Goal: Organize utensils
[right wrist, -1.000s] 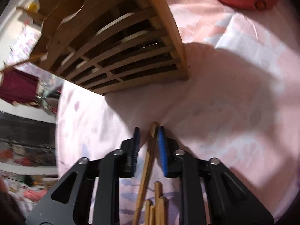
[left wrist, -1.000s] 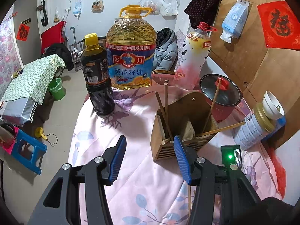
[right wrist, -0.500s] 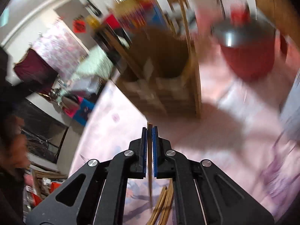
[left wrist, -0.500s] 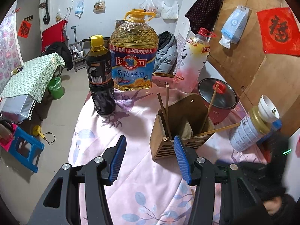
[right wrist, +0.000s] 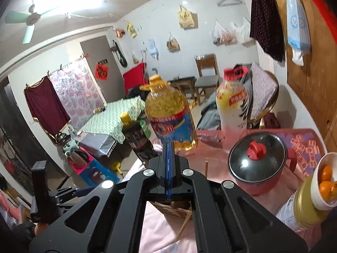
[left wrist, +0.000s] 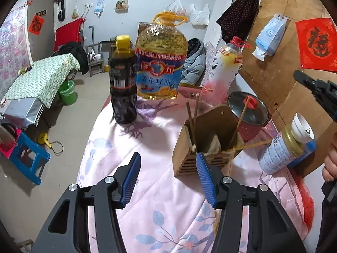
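Observation:
A wooden slatted utensil holder [left wrist: 186,164] stands on the pink floral cloth, with several chopsticks [left wrist: 191,118] upright in it and a pale one [left wrist: 250,144] leaning out to the right. My left gripper [left wrist: 168,156] hovers open just in front of the holder, nothing between its fingers. High above the table, my right gripper [right wrist: 168,147] is shut, and no chopstick shows between its blue pads. It also shows at the right edge of the left wrist view as the right gripper [left wrist: 298,77]. The holder [right wrist: 174,209] lies partly hidden beneath it. Loose chopsticks [left wrist: 215,223] lie on the cloth.
Behind the holder stand a big oil bottle [left wrist: 161,63], a dark sauce bottle [left wrist: 123,84] and a pink-white bottle [left wrist: 227,67]. A red pot with a glass lid [left wrist: 248,111] and a tin [left wrist: 280,154] topped by a bowl [left wrist: 303,128] crowd the right. A person's hand [left wrist: 330,162] is at the right edge.
My right gripper closed on a chopstick lying on the cloth, then rose steeply; its view swung from the tabletop up to the room. My left gripper drifted only slightly.

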The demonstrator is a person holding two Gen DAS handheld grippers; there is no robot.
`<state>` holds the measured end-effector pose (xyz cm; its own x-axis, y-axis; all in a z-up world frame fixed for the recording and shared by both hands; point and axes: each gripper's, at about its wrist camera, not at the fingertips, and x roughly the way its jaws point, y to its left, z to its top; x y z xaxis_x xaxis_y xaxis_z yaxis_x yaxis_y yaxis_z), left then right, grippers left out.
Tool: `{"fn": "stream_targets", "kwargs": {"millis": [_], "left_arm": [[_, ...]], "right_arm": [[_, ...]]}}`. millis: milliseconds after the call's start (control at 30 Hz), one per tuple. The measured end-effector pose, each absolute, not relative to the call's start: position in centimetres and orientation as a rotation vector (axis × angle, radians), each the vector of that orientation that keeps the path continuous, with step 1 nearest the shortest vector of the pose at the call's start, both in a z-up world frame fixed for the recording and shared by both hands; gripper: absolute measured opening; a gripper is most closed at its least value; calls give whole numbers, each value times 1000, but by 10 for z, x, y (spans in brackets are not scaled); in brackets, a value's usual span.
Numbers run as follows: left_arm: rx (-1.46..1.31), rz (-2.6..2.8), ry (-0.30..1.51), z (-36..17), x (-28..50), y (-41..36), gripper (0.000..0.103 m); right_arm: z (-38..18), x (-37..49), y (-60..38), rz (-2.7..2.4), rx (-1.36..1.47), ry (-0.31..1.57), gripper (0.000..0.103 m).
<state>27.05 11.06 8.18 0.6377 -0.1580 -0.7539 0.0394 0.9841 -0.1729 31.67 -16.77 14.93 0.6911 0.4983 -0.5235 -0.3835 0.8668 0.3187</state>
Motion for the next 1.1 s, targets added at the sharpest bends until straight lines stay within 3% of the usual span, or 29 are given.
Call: {"fn": "stream_targets", "kwargs": {"millis": [133,200,367,567,800,833,867,933,1000,1100], "left_arm": [[-155,-112,901,69,267,109,54],[-158,-110,913,62,266,107,54],[-181,-112,924,55,264,109,54],[-182,-117,936,49,257,105,54],[-147,-96,944,42,239,101,55],[-145,-94,944,42,237,101,55],[-145,-90,944,41,235,101,55],[-156,-88,945,40,231,103,55],[-165,-85,947,39,226,106,56],[-166,-81,948,38,220,110,56]], "right_arm": [[99,314,-165,543,223,777,11],[74,305,-167,553,219,836,25],[-21,275,-148,581,156,1103,41],[-113,269,-127,503,195,1346,40],[-126,271,-111,374,161,1350,37],[-125,271,-106,354,130,1341,34],[-127,270,-101,343,100,1334,12],[-128,267,-96,341,71,1308,11],[-122,263,-99,368,119,1293,1],[-98,255,-107,412,197,1238,1]]}}
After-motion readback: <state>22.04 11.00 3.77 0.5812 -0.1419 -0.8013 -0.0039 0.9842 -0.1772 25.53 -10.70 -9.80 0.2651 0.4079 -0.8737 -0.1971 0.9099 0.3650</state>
